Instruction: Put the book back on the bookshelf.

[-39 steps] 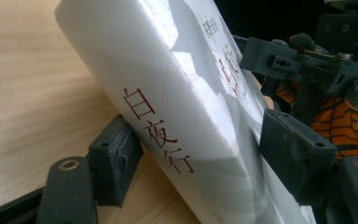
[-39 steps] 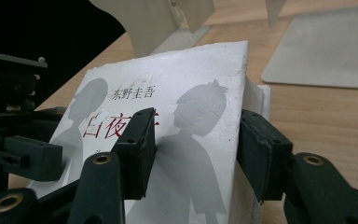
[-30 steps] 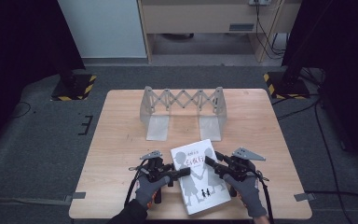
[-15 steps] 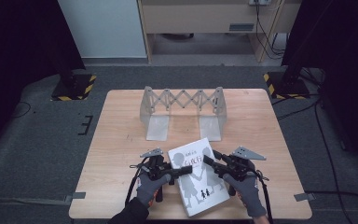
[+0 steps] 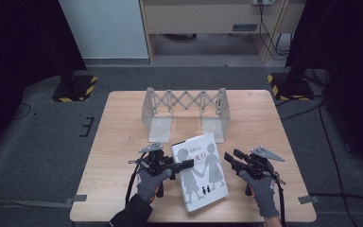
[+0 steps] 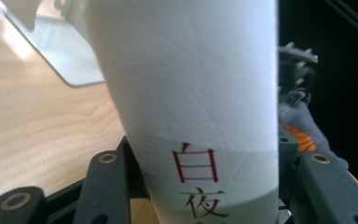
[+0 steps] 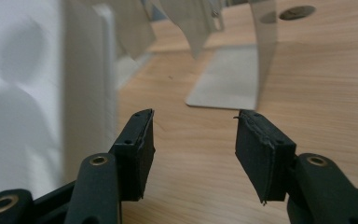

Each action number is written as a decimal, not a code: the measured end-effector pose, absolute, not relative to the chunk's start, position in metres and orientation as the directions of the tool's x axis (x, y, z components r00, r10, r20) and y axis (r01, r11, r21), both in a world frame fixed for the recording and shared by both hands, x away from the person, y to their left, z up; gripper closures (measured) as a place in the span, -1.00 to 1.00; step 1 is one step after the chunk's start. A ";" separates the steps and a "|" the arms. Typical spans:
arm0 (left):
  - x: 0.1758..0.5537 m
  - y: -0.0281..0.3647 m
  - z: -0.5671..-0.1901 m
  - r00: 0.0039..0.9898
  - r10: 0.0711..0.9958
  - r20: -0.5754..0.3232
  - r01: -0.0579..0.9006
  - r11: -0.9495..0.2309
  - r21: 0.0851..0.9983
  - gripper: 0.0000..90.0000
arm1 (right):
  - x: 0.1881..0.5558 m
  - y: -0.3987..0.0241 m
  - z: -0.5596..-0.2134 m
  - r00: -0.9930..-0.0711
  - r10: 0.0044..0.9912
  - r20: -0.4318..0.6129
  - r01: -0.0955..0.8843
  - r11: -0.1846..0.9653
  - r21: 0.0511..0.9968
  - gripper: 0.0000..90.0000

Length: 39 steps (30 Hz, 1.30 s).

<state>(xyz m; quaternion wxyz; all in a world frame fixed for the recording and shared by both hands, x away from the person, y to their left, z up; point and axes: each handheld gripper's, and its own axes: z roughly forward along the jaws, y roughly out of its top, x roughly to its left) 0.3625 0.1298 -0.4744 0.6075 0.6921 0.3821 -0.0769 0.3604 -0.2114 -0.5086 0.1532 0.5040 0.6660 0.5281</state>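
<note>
Even overhead light falls on the pale wooden counter [image 5: 123, 142], with dark surroundings at both sides. In the left gripper view the white paperback book with red characters [image 6: 196, 116] is bright, close and soft. In the right gripper view the folding grey metal book rack [image 7: 233, 70] is blurred.

A white book [image 5: 201, 171] lies near the front edge of the wooden worktop [image 5: 123, 123], its cover showing dark figures. The left hand-held gripper [image 5: 187, 164] reaches onto the book's left edge. The right hand-held gripper [image 5: 228, 158] sits just beside its right edge. A grey folding rack [image 5: 185, 109] stands behind.
</note>
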 end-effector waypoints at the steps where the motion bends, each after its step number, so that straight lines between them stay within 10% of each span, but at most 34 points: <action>1: 0.363 0.130 -0.471 0.700 0.440 -0.562 0.614 0.028 0.788 0.09 | 0.361 -0.211 -0.510 -0.437 0.843 0.312 0.516 -0.048 0.855 0.05; 17: 0.361 0.137 -0.457 0.749 0.513 -0.419 0.480 0.016 0.877 0.09 | 0.368 -0.223 -0.523 -0.355 0.928 0.116 0.559 0.111 0.822 0.04; 39: 0.339 0.119 -0.452 0.818 0.506 -0.274 0.351 -0.061 0.934 -0.07 | 0.375 -0.225 -0.538 -0.328 0.944 0.015 0.636 0.210 0.743 -0.52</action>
